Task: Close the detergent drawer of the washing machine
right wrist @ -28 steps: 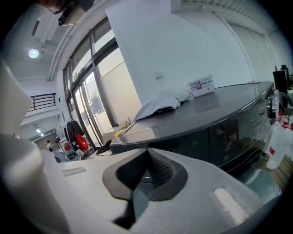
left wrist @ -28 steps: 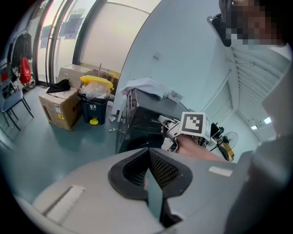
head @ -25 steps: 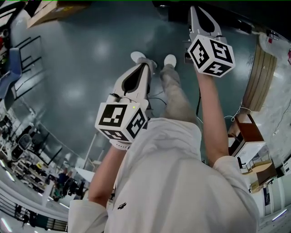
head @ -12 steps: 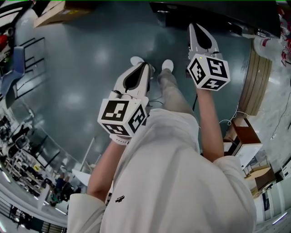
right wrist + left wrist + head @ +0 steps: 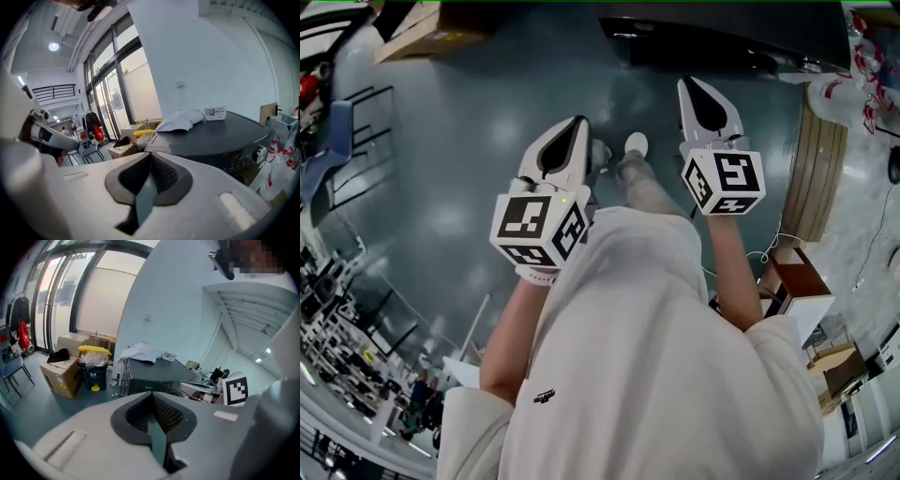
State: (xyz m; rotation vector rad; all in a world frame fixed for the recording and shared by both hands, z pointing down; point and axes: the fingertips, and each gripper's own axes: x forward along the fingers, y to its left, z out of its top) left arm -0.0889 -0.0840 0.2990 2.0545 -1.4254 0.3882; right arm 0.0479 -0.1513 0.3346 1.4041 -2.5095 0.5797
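The dark grey washing machine (image 5: 712, 42) stands ahead of the person at the top of the head view. In the right gripper view its top (image 5: 220, 131) carries a white cloth (image 5: 180, 120) and a small white box (image 5: 214, 112), and its control panel with a knob (image 5: 257, 152) faces right. The detergent drawer cannot be made out. My left gripper (image 5: 578, 120) and right gripper (image 5: 684, 82) are held side by side in front of the person's body, both shut with nothing between them. The machine (image 5: 154, 376) lies some way beyond my left gripper (image 5: 152, 394). My right gripper (image 5: 150, 154) points at the machine's left corner.
A cardboard box (image 5: 61, 373) and a dark bin with a yellow lid (image 5: 93, 366) stand left of the machine. A chair (image 5: 11, 373) is at the far left. White plastic bags (image 5: 281, 173) hang at the right. Wooden boards (image 5: 816, 169) lean to the right.
The washing machine has come further into the top of the head view. My left gripper has moved up and forward, level with the right one. Both stay shut.
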